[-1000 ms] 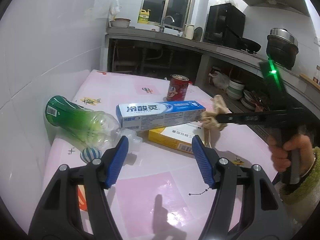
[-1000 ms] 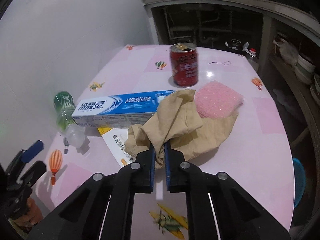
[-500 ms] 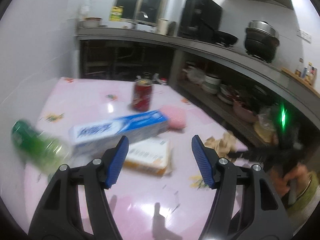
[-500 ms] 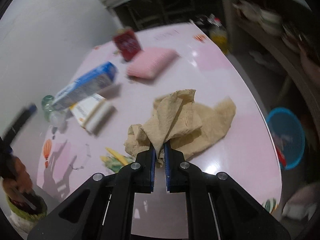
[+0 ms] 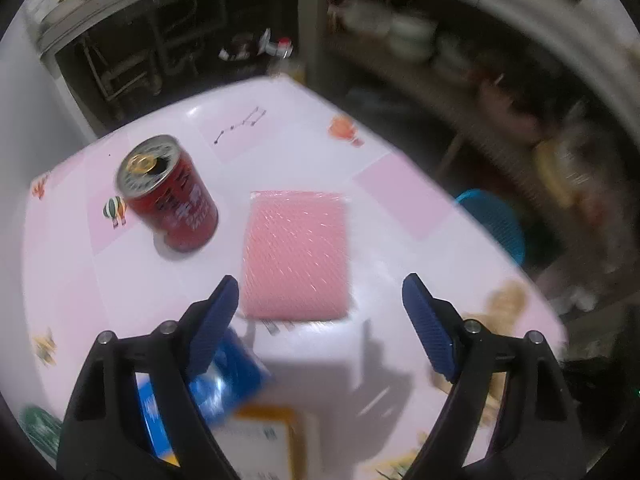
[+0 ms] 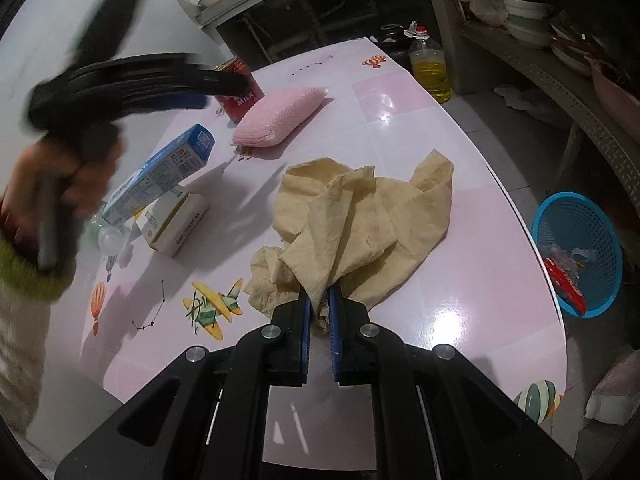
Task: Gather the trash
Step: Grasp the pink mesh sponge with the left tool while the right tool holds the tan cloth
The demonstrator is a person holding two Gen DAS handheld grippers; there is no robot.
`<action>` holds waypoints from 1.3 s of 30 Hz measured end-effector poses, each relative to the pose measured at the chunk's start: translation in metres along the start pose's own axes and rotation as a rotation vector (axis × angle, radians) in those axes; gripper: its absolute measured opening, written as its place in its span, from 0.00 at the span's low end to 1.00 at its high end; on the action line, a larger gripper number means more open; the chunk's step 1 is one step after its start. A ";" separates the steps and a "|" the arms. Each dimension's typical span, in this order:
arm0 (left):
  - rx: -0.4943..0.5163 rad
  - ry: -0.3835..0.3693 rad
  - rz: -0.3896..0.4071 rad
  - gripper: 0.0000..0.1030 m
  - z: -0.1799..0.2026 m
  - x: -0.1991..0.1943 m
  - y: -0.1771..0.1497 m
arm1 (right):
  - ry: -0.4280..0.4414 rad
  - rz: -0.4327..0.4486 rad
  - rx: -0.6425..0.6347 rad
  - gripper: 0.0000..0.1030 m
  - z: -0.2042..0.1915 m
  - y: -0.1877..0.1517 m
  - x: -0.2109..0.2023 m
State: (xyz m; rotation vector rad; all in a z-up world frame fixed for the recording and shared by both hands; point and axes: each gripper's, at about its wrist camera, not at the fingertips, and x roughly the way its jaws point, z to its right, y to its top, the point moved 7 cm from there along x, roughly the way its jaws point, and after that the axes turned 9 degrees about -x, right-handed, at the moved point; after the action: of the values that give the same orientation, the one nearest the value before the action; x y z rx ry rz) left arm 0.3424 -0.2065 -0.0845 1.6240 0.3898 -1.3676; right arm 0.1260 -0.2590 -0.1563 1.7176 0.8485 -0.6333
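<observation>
Pink patterned covering, printed with balloons and planes, spreads over the surface (image 6: pixel 400 120). On it the right tongs (image 6: pixel 319 312) are pinched tight on a fold of a crumpled beige cloth (image 6: pixel 372 216), which lies bunched near the surface's right edge. The left tongs (image 5: pixel 320 312) hang above a pink sponge (image 5: pixel 296 252) with their blue pads spreading apart and nothing between them. A red can (image 5: pixel 172 196) stands upright just left of the sponge. Nearer the person's side a blue toothpaste box (image 6: pixel 160 176) rests tilted across a white and yellow box (image 6: pixel 176 224), with a clear bottle (image 6: pixel 108 236) partly hidden beside them. Down on the floor to the right sits a blue basket (image 6: pixel 576 252) holding some wrappers, well apart from the cloth.
</observation>
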 end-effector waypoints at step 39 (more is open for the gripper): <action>0.070 -0.035 -0.200 0.73 0.084 0.039 -0.063 | 0.056 0.034 0.066 0.08 0.031 -0.015 -0.019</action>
State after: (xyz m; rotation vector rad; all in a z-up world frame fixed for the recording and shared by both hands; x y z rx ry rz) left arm 0.2590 -0.2548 -0.1418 1.6502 0.4997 -1.5725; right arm 0.1024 -0.2906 -0.1592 1.8129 0.8438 -0.5986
